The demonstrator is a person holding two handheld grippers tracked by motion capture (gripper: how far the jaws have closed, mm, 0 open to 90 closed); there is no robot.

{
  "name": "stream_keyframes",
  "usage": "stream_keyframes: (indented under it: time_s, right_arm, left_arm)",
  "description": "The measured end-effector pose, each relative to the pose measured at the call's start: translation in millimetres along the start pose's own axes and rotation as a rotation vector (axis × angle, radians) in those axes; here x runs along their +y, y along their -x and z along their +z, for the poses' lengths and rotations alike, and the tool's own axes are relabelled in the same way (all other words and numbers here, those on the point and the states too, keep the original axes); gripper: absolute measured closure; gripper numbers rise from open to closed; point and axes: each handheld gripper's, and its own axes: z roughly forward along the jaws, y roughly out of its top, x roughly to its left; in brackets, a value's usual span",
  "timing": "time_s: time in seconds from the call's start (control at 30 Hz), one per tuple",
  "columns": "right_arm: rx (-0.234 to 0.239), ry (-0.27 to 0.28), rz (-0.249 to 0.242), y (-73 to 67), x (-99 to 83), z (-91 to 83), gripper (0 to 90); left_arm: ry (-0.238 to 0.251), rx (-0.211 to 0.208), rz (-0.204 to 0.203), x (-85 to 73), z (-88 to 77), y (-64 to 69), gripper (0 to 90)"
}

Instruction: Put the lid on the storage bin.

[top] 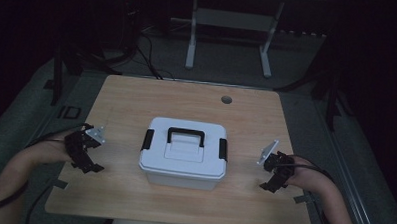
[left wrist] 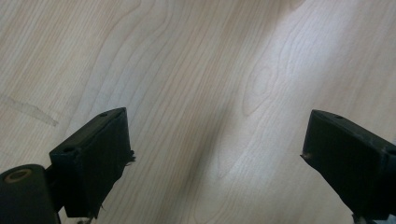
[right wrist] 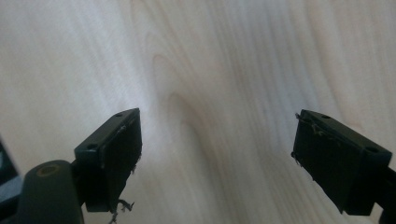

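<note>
No text, label, brand, number or sign can be read on the white plastic lidded box with black handle and latches (top: 183, 154) or on the light wooden table (top: 137, 97).

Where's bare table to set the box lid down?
Bare wood behind the white box up to the cable hole, and between the box and each tool: left tool, right tool. The front edge is tightest.
</note>
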Motion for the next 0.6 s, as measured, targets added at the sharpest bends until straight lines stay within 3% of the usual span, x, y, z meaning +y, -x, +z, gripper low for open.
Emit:
stream_keyframes:
  time_s: [0.13, 0.2, 0.37, 0.4, 0.47, 0.6]
  right_arm:
    - [-0.026, 0.055, 0.019, 0.7, -5.7, 3.2, 15.3]
    - [-0.034, 0.080, 0.036, 0.9, -9.4, 5.5, 15.2]
    - [-0.050, 0.147, 0.072, 0.6, -17.0, 12.2, 14.8]
    - [-0.069, 0.174, 0.081, 0.1, -20.4, 16.4, 13.8]
    - [-0.062, 0.200, 0.102, 0.2, -24.1, 19.3, 13.7]
    - [-0.079, 0.223, 0.130, -0.2, -31.1, 22.3, 13.5]
  left_arm:
    - [0.046, 0.003, -0.023, -12.1, 6.0, 0.2, 7.5]
    - [0.095, -0.020, -0.052, -18.7, 8.2, 0.1, 7.5]
    - [0.150, -0.007, -0.069, -29.4, 15.1, 0.8, 7.5]
    - [0.157, -0.012, -0.074, -31.4, 17.7, 1.2, 7.5]
    - [0.139, -0.004, -0.073, -34.8, 23.3, 2.1, 7.5]
    - [0.122, 0.007, -0.081, -41.4, 31.1, 2.8, 7.5]
